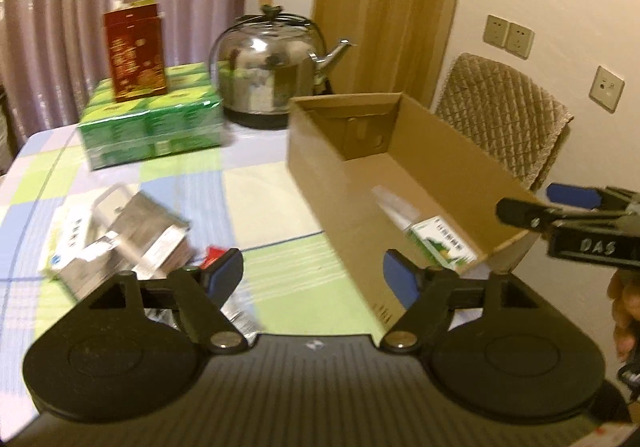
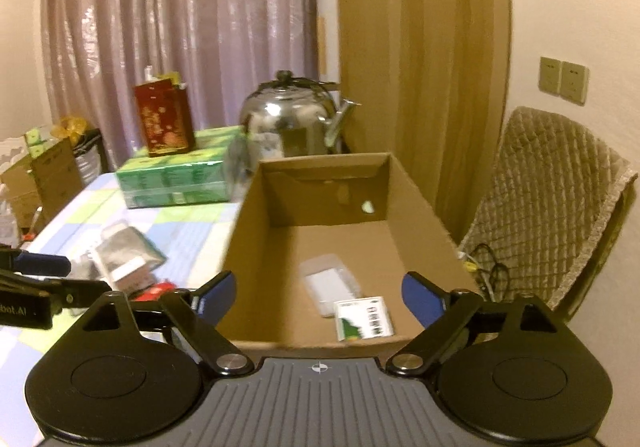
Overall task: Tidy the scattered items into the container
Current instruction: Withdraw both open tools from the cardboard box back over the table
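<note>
Both my grippers, left (image 1: 314, 273) and right (image 2: 318, 297), stand spread and empty at the cardboard box (image 2: 256, 215), a green-and-white packet (image 2: 364, 317) lying inside. Scattered foil packs (image 1: 132, 231) wait on the checked tablecloth (image 1: 276, 203); next, I judge, reach left.

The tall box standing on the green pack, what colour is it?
Dark red with gold patterning, clearest in the left wrist view: the tall box.

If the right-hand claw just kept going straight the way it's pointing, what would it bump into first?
Most likely the floor of the open cardboard box. The right claw stands open and empty, aimed down into the box, near the clear plastic packet and the green-and-white carton lying there. Depth is hard to judge.
</note>
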### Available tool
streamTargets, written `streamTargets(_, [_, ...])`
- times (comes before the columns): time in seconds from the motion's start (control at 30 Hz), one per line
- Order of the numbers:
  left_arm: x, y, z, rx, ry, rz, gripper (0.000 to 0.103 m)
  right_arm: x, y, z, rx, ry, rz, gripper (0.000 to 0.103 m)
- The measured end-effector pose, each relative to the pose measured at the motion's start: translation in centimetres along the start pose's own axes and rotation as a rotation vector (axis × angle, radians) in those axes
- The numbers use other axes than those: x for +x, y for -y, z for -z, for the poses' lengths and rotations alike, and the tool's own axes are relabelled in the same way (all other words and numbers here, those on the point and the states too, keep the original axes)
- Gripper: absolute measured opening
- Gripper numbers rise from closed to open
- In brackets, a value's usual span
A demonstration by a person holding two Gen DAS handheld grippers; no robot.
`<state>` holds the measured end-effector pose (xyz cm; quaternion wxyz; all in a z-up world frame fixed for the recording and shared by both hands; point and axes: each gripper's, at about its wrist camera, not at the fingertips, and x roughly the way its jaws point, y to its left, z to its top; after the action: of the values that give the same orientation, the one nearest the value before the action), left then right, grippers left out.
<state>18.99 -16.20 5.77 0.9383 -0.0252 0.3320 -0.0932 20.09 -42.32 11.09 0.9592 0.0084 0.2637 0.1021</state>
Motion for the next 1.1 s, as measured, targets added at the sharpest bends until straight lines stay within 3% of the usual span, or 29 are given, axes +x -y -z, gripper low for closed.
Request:
streamTargets(0.33, [-5.3,-6.9,5.2,-0.055,-0.037,-0.131,0.097,-1.6,-4.7,2.0,-0.026,-0.036,-0.088,0.101])
streamTargets(0.5, [-6.9,-9.4,7.4,-0.076,-0.058,-0.195,0.102,-2.2,-7.1,3.1,-0.038,-0.047,-0.134,0.101])
streamTargets(0.67, [-7.9,-11.2,9.0,-0.091,-0.072,-0.240,0.102,-2.8,-9.6,4.0,-0.073,-0.049,-0.191,0.101])
streamTargets(1.1, [-7.1,-14.1,10.3,-0.109,-0.097,-0.238,0.102,1.0,-15.0,6.0,-0.172,-0.158,-0.281,0.101])
